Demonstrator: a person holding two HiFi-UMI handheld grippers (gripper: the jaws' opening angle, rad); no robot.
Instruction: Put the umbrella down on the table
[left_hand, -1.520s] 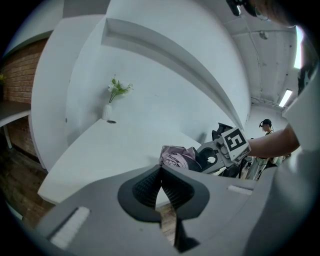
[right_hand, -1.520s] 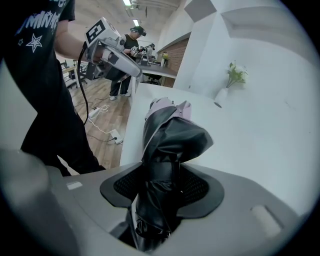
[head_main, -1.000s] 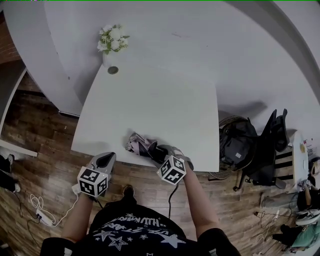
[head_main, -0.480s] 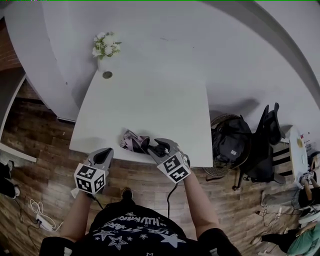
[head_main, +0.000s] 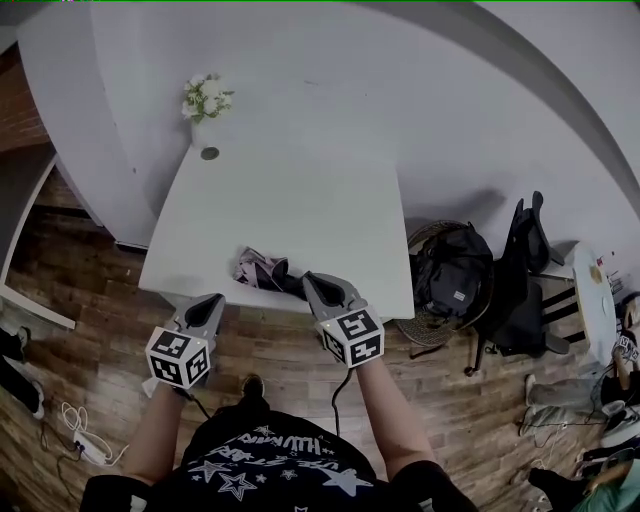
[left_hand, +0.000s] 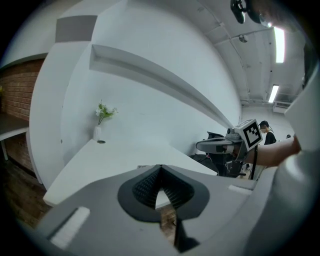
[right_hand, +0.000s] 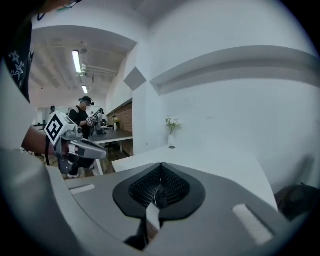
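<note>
The folded umbrella (head_main: 260, 270), pale with a dark part, lies on the white table (head_main: 300, 200) at its near edge. My right gripper (head_main: 309, 279) hovers just right of and nearer than the umbrella, clear of it, jaws shut with nothing between them (right_hand: 161, 166). Lower left, off the table's front edge and over the wooden floor, my left gripper (head_main: 213, 301) is shut and empty too (left_hand: 160, 168). Each gripper shows in the other's view: the right gripper (left_hand: 220, 145) and the left gripper (right_hand: 85, 147).
A white vase of flowers (head_main: 205, 100) and a small dark round object (head_main: 209, 153) stand at the table's far left corner. A black backpack in a basket (head_main: 450, 280) and a dark chair (head_main: 520, 265) stand right of the table. A cable and power strip (head_main: 80, 430) lie on the floor.
My right gripper has let go of the umbrella, shut its jaws, and lifted back from the table edge. The left gripper has risen a little. The umbrella stays on the table.
</note>
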